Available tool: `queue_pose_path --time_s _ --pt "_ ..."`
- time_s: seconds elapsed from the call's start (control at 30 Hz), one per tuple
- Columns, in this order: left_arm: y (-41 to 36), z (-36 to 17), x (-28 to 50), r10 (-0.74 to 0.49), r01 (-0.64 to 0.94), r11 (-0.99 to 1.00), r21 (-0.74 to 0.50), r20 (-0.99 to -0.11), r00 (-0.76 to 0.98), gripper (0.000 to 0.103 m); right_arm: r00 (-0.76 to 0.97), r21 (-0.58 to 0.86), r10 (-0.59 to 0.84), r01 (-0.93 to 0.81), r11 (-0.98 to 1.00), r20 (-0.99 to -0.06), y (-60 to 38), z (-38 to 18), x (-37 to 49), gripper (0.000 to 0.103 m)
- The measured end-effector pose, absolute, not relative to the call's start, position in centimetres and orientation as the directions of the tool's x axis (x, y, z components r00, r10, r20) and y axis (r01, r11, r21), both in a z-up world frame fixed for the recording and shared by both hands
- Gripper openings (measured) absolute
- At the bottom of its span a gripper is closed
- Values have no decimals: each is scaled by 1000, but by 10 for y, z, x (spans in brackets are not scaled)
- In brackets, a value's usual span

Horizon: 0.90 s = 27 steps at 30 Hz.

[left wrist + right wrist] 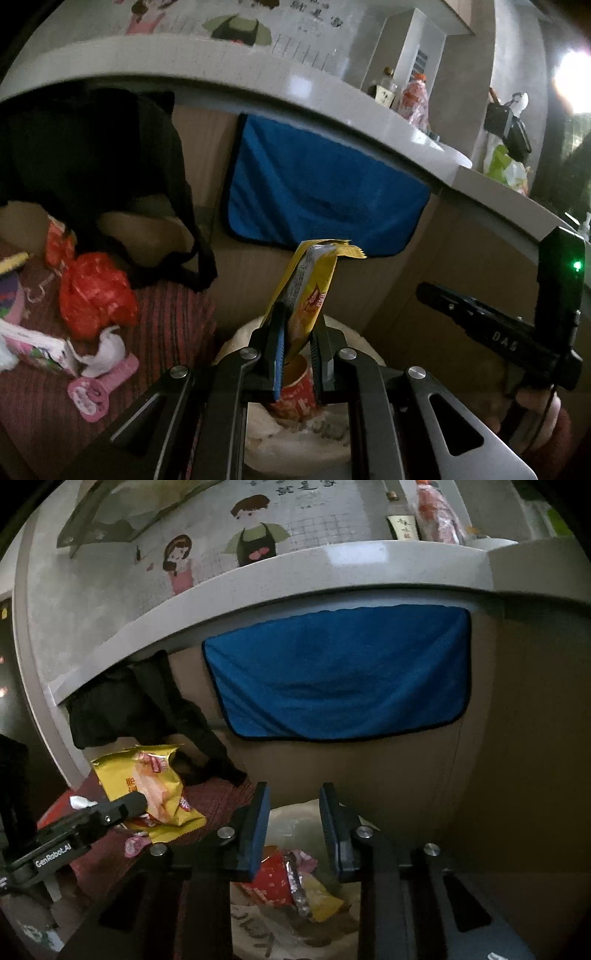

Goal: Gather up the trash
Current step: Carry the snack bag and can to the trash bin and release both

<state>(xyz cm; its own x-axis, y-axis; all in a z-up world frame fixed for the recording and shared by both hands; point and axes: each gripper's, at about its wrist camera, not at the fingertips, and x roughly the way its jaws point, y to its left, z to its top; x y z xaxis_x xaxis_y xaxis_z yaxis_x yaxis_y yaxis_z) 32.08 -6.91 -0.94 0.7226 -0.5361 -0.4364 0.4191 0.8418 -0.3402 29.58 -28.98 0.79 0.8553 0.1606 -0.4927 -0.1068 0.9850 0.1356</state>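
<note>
My left gripper (299,332) is shut on a yellow snack wrapper (314,280) that sticks up between its fingers. It hangs over a white bag (236,339) with a red paper cup (295,398) inside. In the right wrist view the same wrapper (147,775) shows at the left, above the red mat. My right gripper (293,812) stands open with nothing between its blue pads, just above the white bag (291,816), which holds a red wrapper (269,882) and a yellow one (321,901). A hand (535,406) holds the right tool.
A red striped mat (166,332) at the left carries a red plastic bag (92,295), crumpled white tissue (107,350) and a pink object (96,391). A blue cloth (340,679) hangs from the grey counter edge (295,587) over a beige cabinet. A black garment (92,166) hangs beside it.
</note>
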Motion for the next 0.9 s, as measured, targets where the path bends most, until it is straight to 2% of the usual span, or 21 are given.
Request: queue_pose_path --time_s 0.4,0.53,0.57,0.63,0.67,0.7,0.9 --pt "-67 -18 321 -551 431 833 -347 -445 705 12 842 142 155 -94 985 -516 -289 -5 297 25" --pt "-73 -18 326 -604 463 795 -392 -436 668 13 847 151 145 -78 985 -512 -294 -6 296 25" --pt "-77 -20 330 -629 477 775 -414 -429 648 15 849 149 139 -72 986 -510 -296 -6 296 25" --pt "-86 -26 339 -682 511 729 -455 -422 597 30 852 152 124 -53 987 -509 -301 -7 294 26" --pt "-89 -30 344 -693 510 719 -472 -429 580 48 853 157 118 -43 987 -508 -304 -7 292 26" --pt "-90 -32 347 -700 506 712 -486 -430 571 56 854 161 113 -35 986 -508 -308 -7 290 26" --pt "-83 -39 349 -690 483 721 -497 -450 567 56 854 143 65 12 990 -516 -321 -10 281 28"
